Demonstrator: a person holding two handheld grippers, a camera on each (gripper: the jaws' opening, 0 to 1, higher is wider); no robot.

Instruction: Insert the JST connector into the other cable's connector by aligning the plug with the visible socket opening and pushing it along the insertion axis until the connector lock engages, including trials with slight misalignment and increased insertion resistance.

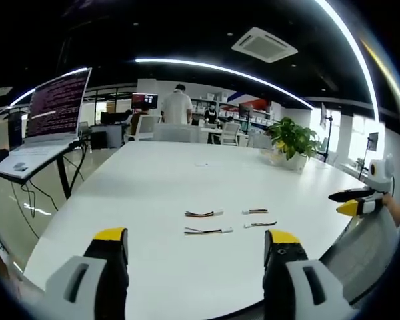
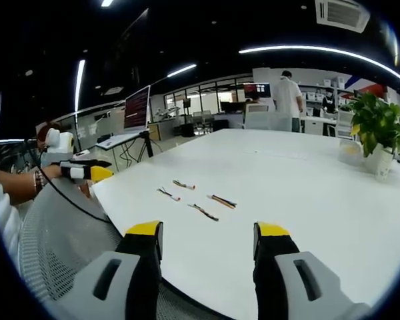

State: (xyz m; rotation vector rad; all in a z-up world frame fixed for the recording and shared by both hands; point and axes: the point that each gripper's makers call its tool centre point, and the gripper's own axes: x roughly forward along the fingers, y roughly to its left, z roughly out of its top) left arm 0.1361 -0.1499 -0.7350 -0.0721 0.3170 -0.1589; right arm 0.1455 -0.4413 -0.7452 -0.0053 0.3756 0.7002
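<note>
In the left gripper view, the left claw (image 1: 195,243) stands spread, its black, yellow-tipped jaws rising from six o'clock over the broad white surface (image 1: 167,180), pinching nothing. Just beyond the jaws, toward twelve o'clock, lie four short multicoloured wire cables with small white JST connectors: one (image 1: 203,214) at upper left, one (image 1: 207,231) below it, one (image 1: 255,211) at upper right and one (image 1: 261,224) below that, all apart from each other and untouched. At three o'clock the right claw (image 1: 352,201) comes in at the surface's edge.

In the right gripper view, the right claw (image 2: 209,240) is likewise spread and bare, with the four cables (image 2: 197,197) ahead of it on the white surface (image 2: 307,193). At nine o'clock the left claw (image 2: 93,173) shows, held by a hand (image 2: 50,172).

A green potted plant (image 1: 292,140) stands at two o'clock on the surface; an open laptop (image 1: 50,113) sits on a stand at ten o'clock.
</note>
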